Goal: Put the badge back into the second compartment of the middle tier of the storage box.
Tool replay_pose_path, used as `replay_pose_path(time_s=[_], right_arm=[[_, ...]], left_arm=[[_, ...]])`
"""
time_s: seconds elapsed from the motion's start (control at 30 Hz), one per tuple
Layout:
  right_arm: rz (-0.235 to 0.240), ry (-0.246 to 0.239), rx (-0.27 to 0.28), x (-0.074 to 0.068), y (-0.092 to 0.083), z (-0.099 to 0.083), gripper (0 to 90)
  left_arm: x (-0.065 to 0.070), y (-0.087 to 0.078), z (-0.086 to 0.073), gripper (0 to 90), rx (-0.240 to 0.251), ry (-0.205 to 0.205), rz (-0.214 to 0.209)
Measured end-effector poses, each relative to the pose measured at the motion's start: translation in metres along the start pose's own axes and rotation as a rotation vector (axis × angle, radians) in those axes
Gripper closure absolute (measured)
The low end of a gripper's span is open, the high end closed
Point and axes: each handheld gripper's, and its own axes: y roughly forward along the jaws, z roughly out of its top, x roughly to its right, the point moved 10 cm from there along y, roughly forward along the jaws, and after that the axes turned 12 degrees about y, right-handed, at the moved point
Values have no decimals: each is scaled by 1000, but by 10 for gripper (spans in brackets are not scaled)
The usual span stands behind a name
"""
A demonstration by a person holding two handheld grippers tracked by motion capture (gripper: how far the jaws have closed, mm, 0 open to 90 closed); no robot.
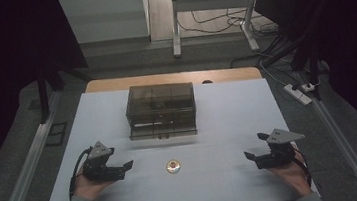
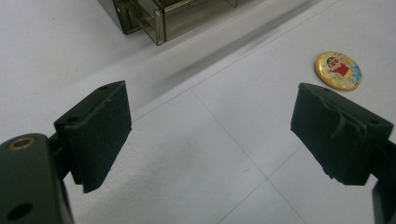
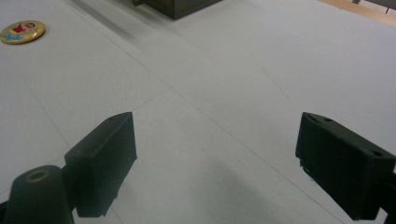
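High view: a white table (image 1: pixel 227 105) carries a smoky plastic box (image 1: pixel 161 109) at twelve o'clock and a small round badge (image 1: pixel 173 167) at centre. Nothing looks begun. Left gripper (image 1: pixel 122 168) at nine and right gripper (image 1: pixel 252 158) at three are both released, empty, with bare room between and edges well apart.
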Motion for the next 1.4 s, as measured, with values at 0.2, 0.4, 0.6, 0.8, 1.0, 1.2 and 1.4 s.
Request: replay_pose_path(time_s=[0.2,0.4,0.6,0.8,1.0,1.2,1.4], right_arm=[[11,-4,4,-5,0,3,118],[24,-1,4,-8,-1,3,118],[30,-5,4,-10,1,3,121],[38,-12,2,-13,2,3,121],[34,-16,-4,-14,3,3,123],[43,-16,-9,-16,5,2,123],[39,-16,-11,-17,3,1,123]], left_arm=[[1,-3,7,125,12,13,-6],[4,-1,18,124,18,37,-25],[9,1,26,127,17,68,-46],[13,1,36,128,21,88,-65],[24,10,44,128,-1,138,-104],[32,17,52,131,-10,164,-132],[39,24,59,132,-20,191,-153]])
